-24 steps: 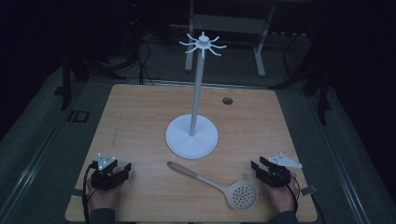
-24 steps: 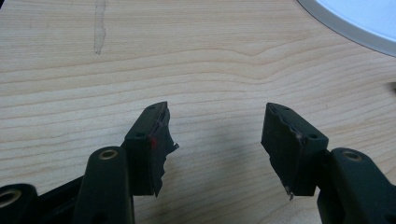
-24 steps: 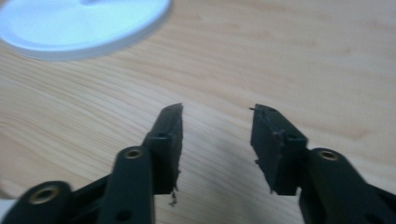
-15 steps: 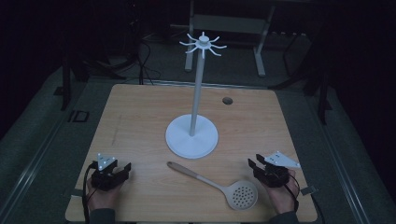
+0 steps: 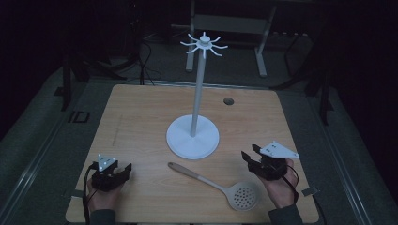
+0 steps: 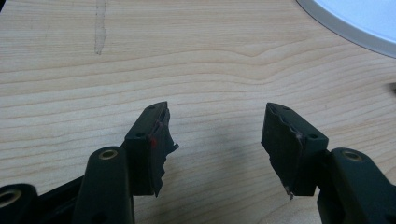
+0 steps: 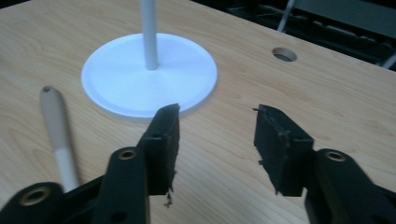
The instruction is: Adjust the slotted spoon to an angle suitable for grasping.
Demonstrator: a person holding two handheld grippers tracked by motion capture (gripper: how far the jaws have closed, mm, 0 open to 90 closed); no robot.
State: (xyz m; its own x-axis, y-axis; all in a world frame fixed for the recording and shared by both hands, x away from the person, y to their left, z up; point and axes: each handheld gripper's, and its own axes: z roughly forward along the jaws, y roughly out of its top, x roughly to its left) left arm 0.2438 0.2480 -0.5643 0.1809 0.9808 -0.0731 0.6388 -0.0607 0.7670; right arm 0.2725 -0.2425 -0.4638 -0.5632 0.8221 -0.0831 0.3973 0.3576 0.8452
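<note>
White stand point(image 5: 193, 136) just beyond slotted spoon point(image 5: 221, 188), between both grippers.

Lay flat: beige slotted spoon point(image 5: 220, 184), perforated bowl near table's front edge, handle angled toward white stand point(image 5: 193, 137).

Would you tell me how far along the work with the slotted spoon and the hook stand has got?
Nothing looks done: the slotted spoon lies flat on the table, apart from the hook stand. Both the left gripper and right gripper are open and empty. Judging by the layout, picking up and hanging the spoon remain.
</note>
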